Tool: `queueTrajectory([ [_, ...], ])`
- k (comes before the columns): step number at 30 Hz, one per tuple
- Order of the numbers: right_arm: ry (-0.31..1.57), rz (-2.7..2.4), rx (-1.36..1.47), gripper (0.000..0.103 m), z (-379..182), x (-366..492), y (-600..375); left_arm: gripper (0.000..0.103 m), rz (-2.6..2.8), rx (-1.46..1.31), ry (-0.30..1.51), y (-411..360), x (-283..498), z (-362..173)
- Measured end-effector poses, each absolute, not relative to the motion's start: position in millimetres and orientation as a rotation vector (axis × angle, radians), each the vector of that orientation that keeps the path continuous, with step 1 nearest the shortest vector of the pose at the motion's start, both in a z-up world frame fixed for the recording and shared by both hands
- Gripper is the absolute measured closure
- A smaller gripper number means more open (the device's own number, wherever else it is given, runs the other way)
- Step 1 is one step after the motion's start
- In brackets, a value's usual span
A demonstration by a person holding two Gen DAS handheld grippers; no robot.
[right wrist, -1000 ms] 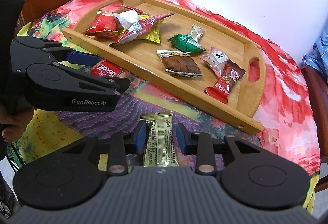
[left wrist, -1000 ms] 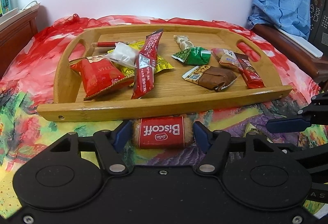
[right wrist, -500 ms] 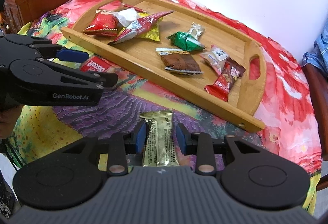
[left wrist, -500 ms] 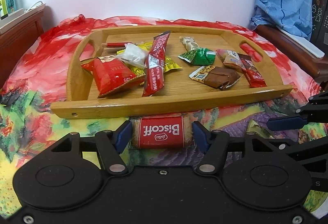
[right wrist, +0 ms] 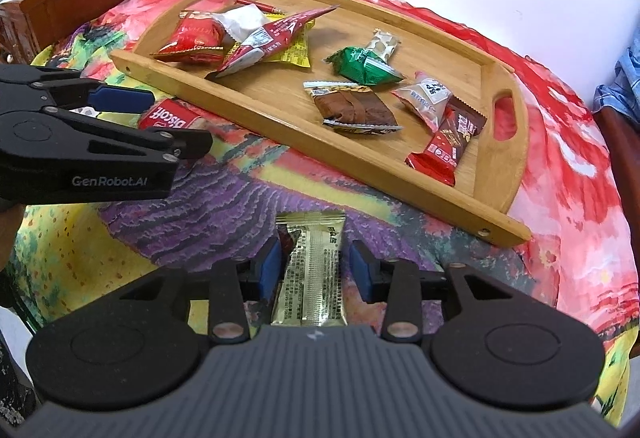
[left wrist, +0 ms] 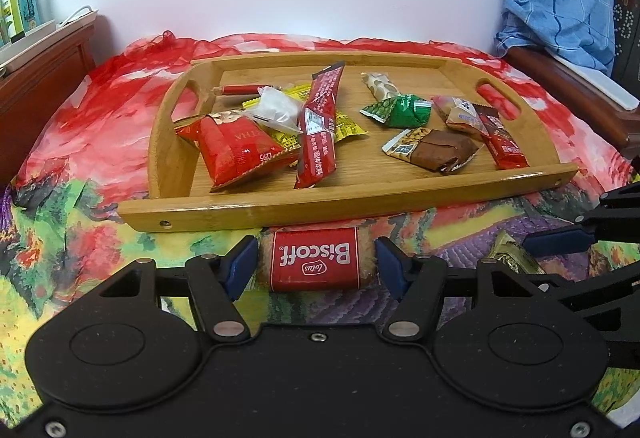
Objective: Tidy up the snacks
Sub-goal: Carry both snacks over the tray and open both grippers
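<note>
Bright patterned cloth [left wrist: 80, 238] covers the surface on which everything rests, with a white wall behind. 2 snacks lie on that cloth outside the wooden tray [left wrist: 360, 203]: a red Biscoff packet [left wrist: 316, 264], just in front of the tray's near rail, and a gold wrapped bar [right wrist: 316, 270] further along the cloth, near the tray's near corner. The Biscoff packet is bracketed by the left gripper [left wrist: 316, 268], whose blue pads [left wrist: 240, 268] stand at the packet's 2 ends; whether they press on it cannot be told. The gold wrapped bar sits between the jaws of the right gripper [right wrist: 316, 270], which have just been opening, and a gap is seen on each side of the wrapper, so it is not pinched. The step in hand is judged to be the pick-up of the last loose snacks. Next, a firm closing on each wrapper would be called for, then a lift over the rail and a release on bare wood among the 9 or so packets already inside. From the left wrist view, only a corner of the gold bar is seen; from the right wrist view, its whole length is shown, while the Biscoff packet is half hidden behind the left gripper's finger.
</note>
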State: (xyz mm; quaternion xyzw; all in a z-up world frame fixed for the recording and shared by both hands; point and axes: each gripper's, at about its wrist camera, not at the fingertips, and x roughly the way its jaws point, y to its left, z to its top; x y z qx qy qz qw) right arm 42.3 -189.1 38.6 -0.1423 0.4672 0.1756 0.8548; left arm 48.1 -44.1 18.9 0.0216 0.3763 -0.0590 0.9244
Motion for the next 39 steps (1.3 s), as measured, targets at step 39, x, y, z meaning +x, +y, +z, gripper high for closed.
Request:
queueTrajectory([
  [39, 0.876, 0.366, -0.134, 0.067, 85, 60, -198, 0.041, -0.047, 0.025, 0.627, -29, 56, 54],
])
